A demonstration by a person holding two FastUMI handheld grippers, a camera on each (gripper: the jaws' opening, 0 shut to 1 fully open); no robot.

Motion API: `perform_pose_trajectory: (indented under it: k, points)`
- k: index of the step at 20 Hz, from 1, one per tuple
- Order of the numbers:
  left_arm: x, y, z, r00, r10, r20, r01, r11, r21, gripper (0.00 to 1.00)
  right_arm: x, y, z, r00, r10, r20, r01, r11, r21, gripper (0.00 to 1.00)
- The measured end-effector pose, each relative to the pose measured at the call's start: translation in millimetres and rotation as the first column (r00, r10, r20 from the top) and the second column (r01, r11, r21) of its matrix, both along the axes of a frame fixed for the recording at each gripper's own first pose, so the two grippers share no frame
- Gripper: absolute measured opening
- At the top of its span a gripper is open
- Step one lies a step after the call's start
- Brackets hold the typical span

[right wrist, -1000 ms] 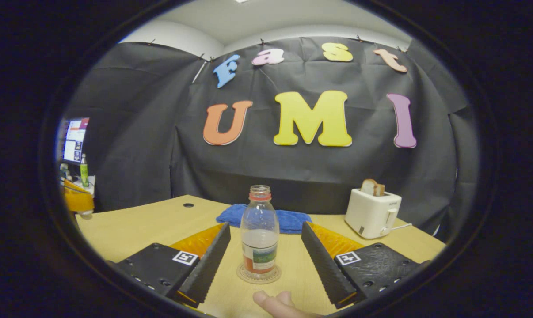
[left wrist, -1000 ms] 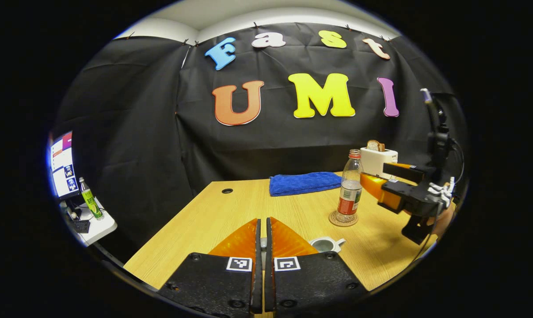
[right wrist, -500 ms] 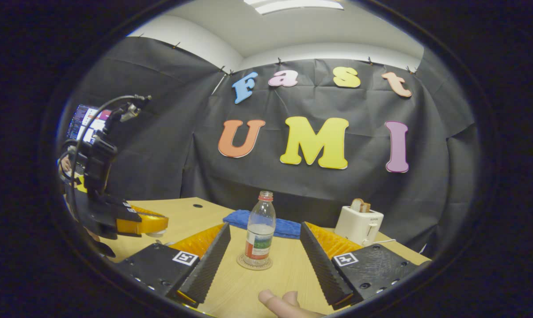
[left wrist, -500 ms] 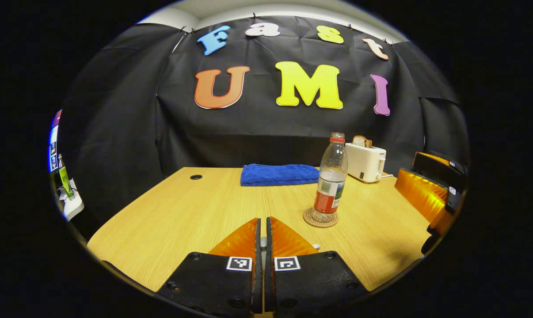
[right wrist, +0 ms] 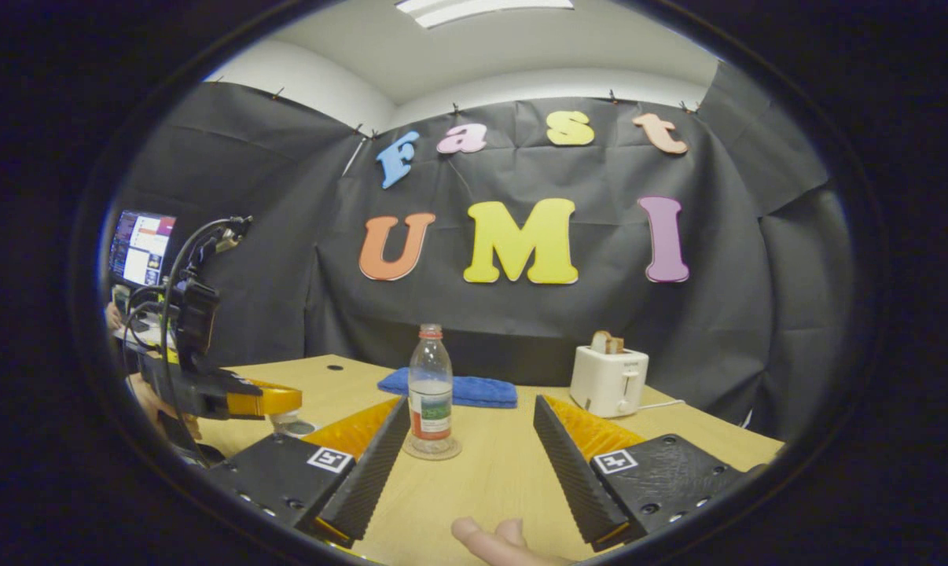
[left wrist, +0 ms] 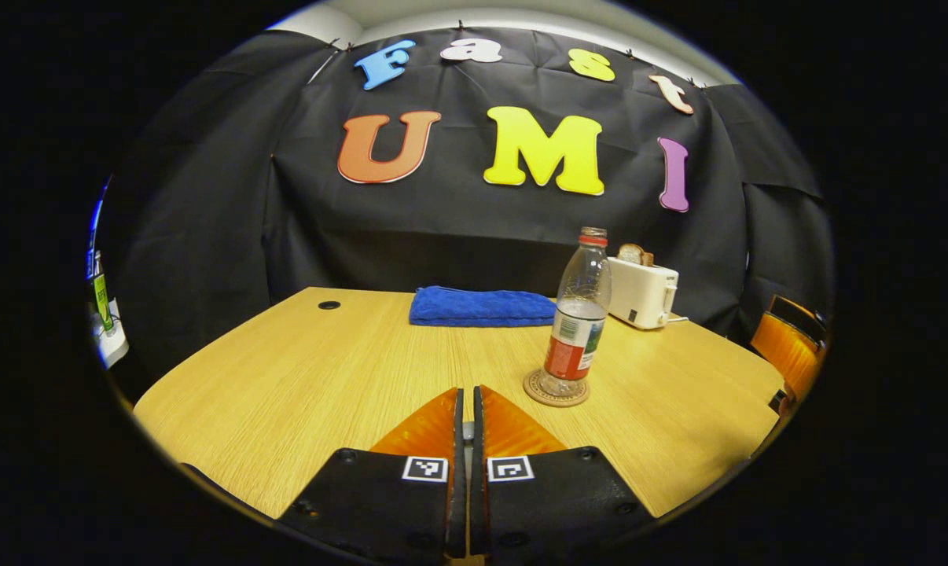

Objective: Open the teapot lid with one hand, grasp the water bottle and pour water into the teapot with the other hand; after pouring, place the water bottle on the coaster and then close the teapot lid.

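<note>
The clear water bottle (left wrist: pixel 576 322) with a red label stands upright on the round coaster (left wrist: pixel 556 389), right of the table's middle. My left gripper (left wrist: pixel 464 391) is shut, and a grey sliver of the teapot lid (left wrist: pixel 464 430) shows between its fingers. In the right gripper view the left gripper (right wrist: pixel 273 401) hovers at the left, with a pale round part of the teapot (right wrist: pixel 292 427) just under its tip. My right gripper (right wrist: pixel 470 405) is open and holds nothing. The bottle (right wrist: pixel 431 393) stands well ahead of it, apart, on its coaster (right wrist: pixel 431 450). The right gripper (left wrist: pixel 788 354) shows at the far right.
A folded blue towel (left wrist: pixel 482 306) lies at the back of the wooden table (left wrist: pixel 285 377). A white toaster (left wrist: pixel 643 292) holding a bread slice stands at the back right. A monitor (right wrist: pixel 140 248) is off to the left. A person's fingertip (right wrist: pixel 494 542) shows at the bottom.
The right gripper has drawn back from the bottle, staying open. The left gripper view has shifted, and the teapot seen beside its fingers a second ago is now hidden under them.
</note>
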State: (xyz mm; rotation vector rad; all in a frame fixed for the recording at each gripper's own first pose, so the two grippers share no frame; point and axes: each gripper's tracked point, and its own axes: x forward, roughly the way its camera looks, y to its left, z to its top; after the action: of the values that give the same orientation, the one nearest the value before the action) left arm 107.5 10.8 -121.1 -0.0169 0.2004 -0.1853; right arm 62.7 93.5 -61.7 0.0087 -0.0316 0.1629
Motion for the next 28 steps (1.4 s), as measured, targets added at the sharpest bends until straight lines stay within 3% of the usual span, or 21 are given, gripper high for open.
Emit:
perform_pose_trajectory:
  k: [5, 14, 18, 23, 28]
  points:
    - [6.7, -7.9, -6.0, 1.000, 0.015, 0.027, -0.014, 0.999, -0.037, 0.04, -11.7, -15.2, 4.0, 0.999, -0.029, 0.023, 0.029, 1.000, -0.006, 0.96]
    - [7.5, -13.6, -7.0, 0.994, 0.072, 0.085, -0.078, 0.994, 0.071, 0.05, 2.0, -28.9, -10.8, 1.000, -0.017, -0.013, 0.017, 1.000, -0.001, 0.97]
    - [7.3, -20.6, -7.9, 0.989, 0.081, 0.125, -0.104, 0.977, 0.187, 0.05, 4.4, -32.6, -15.9, 0.999, -0.033, -0.035, 0.033, 0.999, 0.002, 0.97]
    - [7.7, -22.6, -18.3, 0.990, 0.099, 0.097, -0.117, 0.973, 0.200, 0.05, -1.6, -33.9, -7.2, 1.000, -0.030, -0.008, 0.030, 0.999, -0.032, 0.96]
    - [6.1, -21.8, -18.8, 0.991, 0.101, 0.083, -0.115, 0.976, 0.184, 0.12, -7.5, -37.1, 3.9, 0.999, -0.040, 0.014, 0.040, 0.998, -0.045, 0.96]
